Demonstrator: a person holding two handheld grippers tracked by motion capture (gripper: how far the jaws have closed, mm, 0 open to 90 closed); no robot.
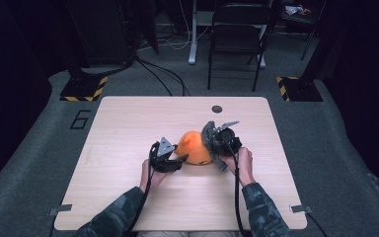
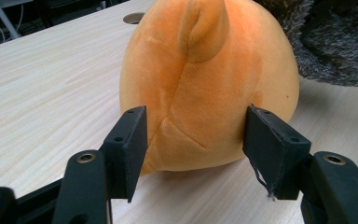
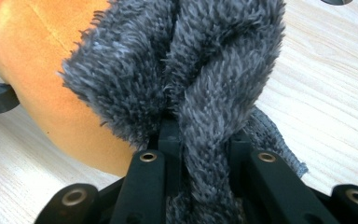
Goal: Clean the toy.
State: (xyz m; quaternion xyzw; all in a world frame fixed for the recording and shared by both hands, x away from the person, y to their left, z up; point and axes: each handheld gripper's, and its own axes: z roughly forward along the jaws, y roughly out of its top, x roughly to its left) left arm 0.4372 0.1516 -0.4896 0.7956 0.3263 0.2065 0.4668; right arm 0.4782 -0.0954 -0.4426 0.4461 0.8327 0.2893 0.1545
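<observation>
Forearms enter at six o'clock. Left gripper [image 1: 176, 159]: jaws half open, straddling orange plush toy [image 1: 194, 147] at table [image 1: 128, 128] centre, pads not pressing. Right gripper [image 3: 200, 140], at toy's three o'clock: jaws clamped on grey fuzzy fabric [image 3: 200, 70].

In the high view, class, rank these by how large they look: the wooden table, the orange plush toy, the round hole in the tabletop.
1. wooden table
2. orange plush toy
3. round hole
The gaps are wide, so nearness changes nothing.
</observation>
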